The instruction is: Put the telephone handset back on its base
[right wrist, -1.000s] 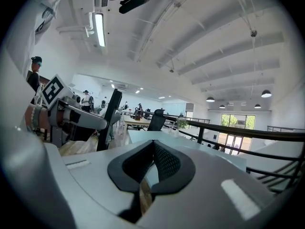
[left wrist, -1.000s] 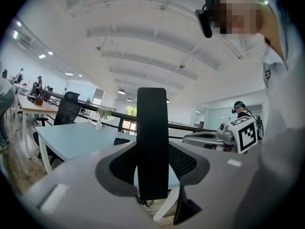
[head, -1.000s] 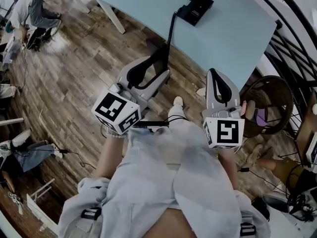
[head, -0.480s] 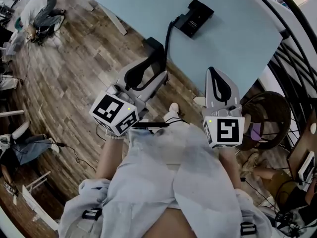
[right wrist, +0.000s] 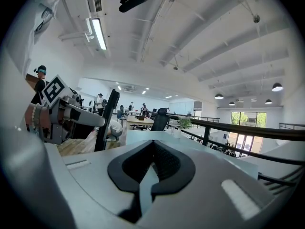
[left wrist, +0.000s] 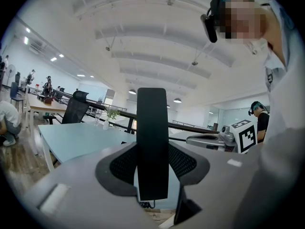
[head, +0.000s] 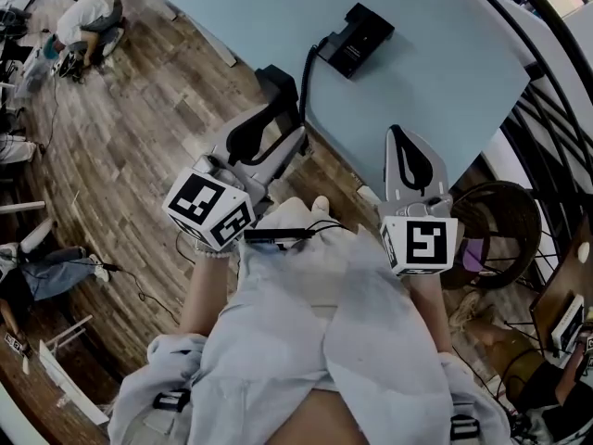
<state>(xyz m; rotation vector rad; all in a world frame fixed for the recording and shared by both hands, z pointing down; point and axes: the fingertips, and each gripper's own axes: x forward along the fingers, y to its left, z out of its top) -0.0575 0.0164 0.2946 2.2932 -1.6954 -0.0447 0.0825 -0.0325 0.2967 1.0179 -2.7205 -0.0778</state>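
The left gripper point(head: 271, 135) stays clamped on the black telephone handset point(head: 278, 95) and has lifted it to the table point(head: 445, 72) edge, nearer the base point(head: 357, 35), with the cord point(head: 306, 72) arching between; seating it looks next. The right gripper point(head: 408, 146) hangs beside, jaws together, empty

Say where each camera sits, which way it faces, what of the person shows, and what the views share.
Head view: on the head, facing steeply down at the table; arms and lap show.
Left gripper view: on the left gripper, facing along its jaws, shut on the handset; torso shows at right.
Right gripper view: on the right gripper, facing over shut jaws across the room.
Shared: all three show the handset.
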